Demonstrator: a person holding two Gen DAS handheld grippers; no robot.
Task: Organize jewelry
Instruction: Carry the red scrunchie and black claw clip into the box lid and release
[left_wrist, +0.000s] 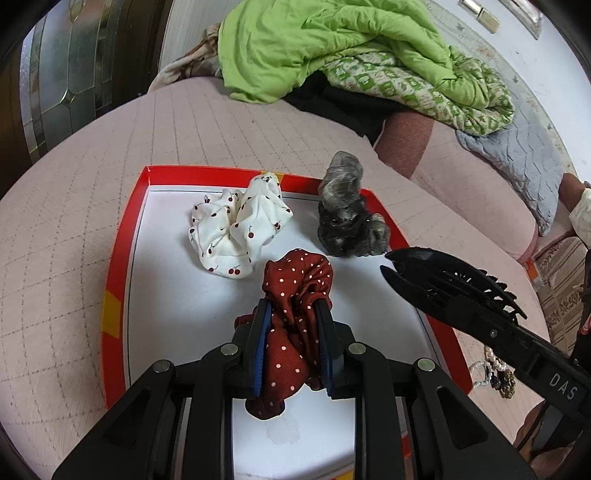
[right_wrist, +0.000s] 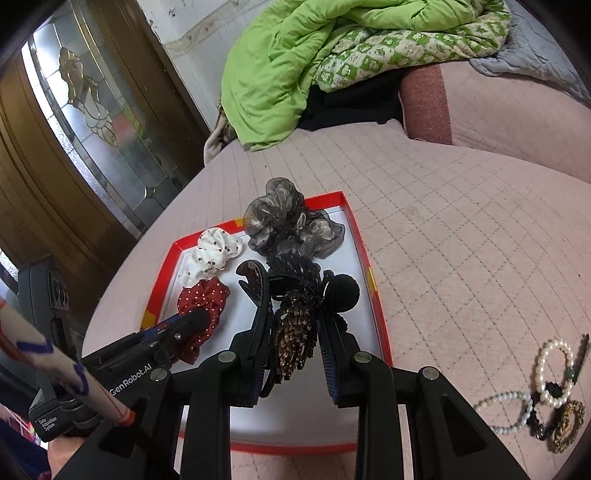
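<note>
A red polka-dot scrunchie (left_wrist: 291, 332) hangs low over the red-rimmed white tray (left_wrist: 123, 236), with my left gripper (left_wrist: 293, 314) shut on it between the blue pads. In the tray lie a white cherry-print scrunchie (left_wrist: 236, 229) and a grey organza hair clip (left_wrist: 347, 218). My right gripper (right_wrist: 293, 325) is shut on a black claw clip with brown beads (right_wrist: 295, 332), held over the tray's (right_wrist: 369, 280) right half. In the left wrist view, that clip (left_wrist: 436, 273) and right gripper (left_wrist: 458, 299) reach in from the right. My left gripper (right_wrist: 195, 319) shows at lower left with the red scrunchie (right_wrist: 203, 302).
Several bead and pearl bracelets (right_wrist: 546, 387) lie on the pink quilted bed (right_wrist: 461, 229), right of the tray. A green quilt (left_wrist: 332, 48) is heaped at the far side. A wooden glass-panelled door (right_wrist: 74, 129) stands to the left.
</note>
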